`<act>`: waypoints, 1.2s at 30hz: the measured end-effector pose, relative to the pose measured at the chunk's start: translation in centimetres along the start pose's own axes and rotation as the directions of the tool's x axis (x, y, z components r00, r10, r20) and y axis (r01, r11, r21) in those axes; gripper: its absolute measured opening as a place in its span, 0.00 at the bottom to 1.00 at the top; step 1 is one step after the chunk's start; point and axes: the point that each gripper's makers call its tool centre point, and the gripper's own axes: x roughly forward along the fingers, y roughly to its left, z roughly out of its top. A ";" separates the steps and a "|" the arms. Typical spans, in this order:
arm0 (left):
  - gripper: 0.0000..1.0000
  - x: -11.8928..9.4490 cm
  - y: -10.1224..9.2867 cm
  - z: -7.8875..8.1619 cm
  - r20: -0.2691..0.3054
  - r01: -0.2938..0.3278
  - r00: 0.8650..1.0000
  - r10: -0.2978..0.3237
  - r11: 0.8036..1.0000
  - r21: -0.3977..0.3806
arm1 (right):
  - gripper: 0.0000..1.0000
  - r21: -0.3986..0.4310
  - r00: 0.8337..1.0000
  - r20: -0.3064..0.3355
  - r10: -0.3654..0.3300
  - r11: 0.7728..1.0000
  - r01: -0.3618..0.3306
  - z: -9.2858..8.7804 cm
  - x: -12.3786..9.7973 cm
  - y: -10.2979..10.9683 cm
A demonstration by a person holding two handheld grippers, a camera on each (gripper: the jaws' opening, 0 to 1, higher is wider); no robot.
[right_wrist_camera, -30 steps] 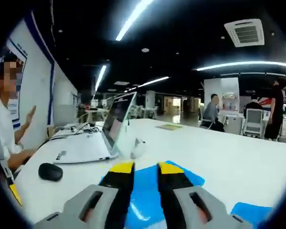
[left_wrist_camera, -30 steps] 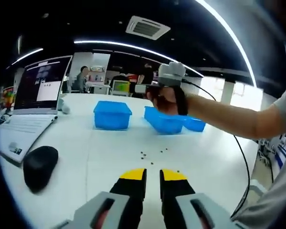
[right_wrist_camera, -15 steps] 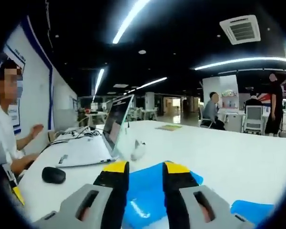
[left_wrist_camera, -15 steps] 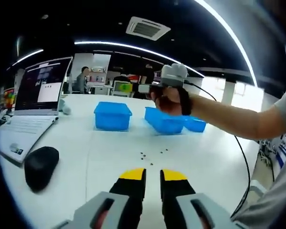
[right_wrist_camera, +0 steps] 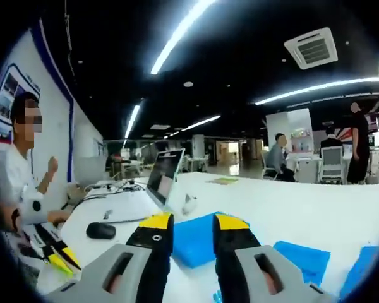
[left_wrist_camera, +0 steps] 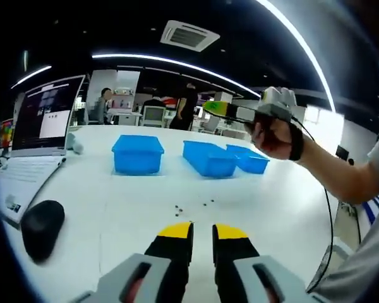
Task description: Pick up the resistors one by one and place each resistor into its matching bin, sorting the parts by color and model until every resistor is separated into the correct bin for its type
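Note:
Several tiny dark resistors (left_wrist_camera: 192,205) lie scattered on the white table (left_wrist_camera: 139,202), ahead of my left gripper (left_wrist_camera: 203,232). Its yellow-tipped jaws stand almost together with nothing between them. Three blue bins stand beyond: a left bin (left_wrist_camera: 138,154), a middle bin (left_wrist_camera: 208,158) and a right bin (left_wrist_camera: 249,162). A hand holds my right gripper (left_wrist_camera: 215,108) in the air above the right-hand bins. In the right gripper view my right gripper (right_wrist_camera: 192,222) is open and empty, high above a blue bin (right_wrist_camera: 192,243), with two more bins (right_wrist_camera: 300,259) to its right.
An open laptop (left_wrist_camera: 31,132) and a black mouse (left_wrist_camera: 41,221) sit at the table's left. The laptop (right_wrist_camera: 161,180), the mouse (right_wrist_camera: 101,230) and a small white object (right_wrist_camera: 189,202) lie beyond the bins. A person (right_wrist_camera: 25,170) is at the left edge.
My right gripper's jaws have spread apart, and the hand carried it to the right, away from the middle bin. The left gripper's jaws kept their gap.

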 end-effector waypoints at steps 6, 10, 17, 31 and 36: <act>0.15 0.8 -0.5 0.0 -0.012 0.025 1.000 -0.025 1.000 0.011 | 0.26 -0.089 0.999 -0.043 -0.004 0.996 0.000 -1.1 -4.1 1.3; 0.15 0.9 -0.6 0.2 -0.009 0.030 1.000 -0.029 1.000 0.011 | 0.24 -0.096 0.958 -0.271 0.095 0.988 -0.125 -6.1 -5.0 3.8; 0.15 0.9 -0.5 0.2 -0.016 0.029 0.999 -0.028 0.999 0.021 | 0.24 -0.123 0.967 -0.232 0.109 0.983 -0.140 -5.4 -6.5 4.6; 0.17 2.7 -3.8 -2.5 -0.420 0.315 0.888 -0.185 0.911 0.266 | 0.24 -0.154 0.985 -0.139 -0.097 0.985 0.075 -4.0 -14.6 2.7; 0.17 4.3 -4.0 -2.8 -0.489 0.334 0.855 -0.175 0.906 0.260 | 0.24 -0.128 0.980 -0.104 -0.167 0.980 0.153 -3.6 -17.2 1.5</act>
